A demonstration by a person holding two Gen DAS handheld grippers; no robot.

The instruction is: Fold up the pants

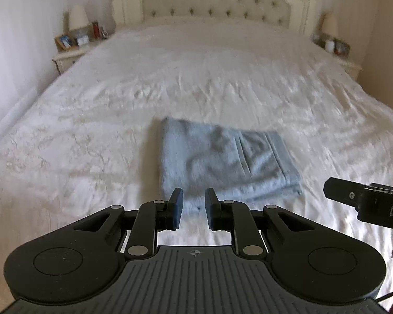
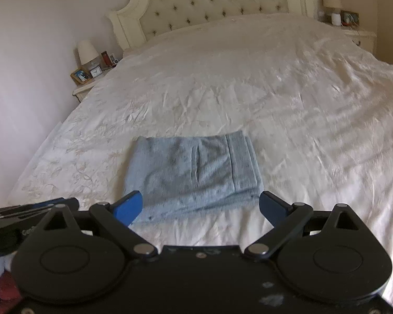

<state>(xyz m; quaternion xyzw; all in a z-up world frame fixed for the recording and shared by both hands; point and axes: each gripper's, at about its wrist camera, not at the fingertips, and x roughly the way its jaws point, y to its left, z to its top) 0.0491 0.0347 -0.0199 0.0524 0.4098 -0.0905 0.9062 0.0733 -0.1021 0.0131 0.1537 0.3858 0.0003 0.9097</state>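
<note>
The light blue-grey pants [image 1: 222,157] lie folded into a compact rectangle on the white bedspread [image 1: 104,110]; they also show in the right wrist view [image 2: 194,172]. My left gripper [image 1: 194,198] hovers just in front of the pants' near edge, jaws narrowly apart and empty. My right gripper [image 2: 200,204] is wide open and empty, its blue fingers [image 2: 129,206] spread at the near edge of the pants. The right gripper's body shows at the right edge of the left wrist view [image 1: 366,201].
A tufted cream headboard [image 1: 217,0] stands at the far end of the bed. Nightstands with lamps and picture frames flank the bed, one on the left [image 1: 73,39] and one on the right [image 1: 332,41]. A pale wall [image 2: 26,65] runs along the left.
</note>
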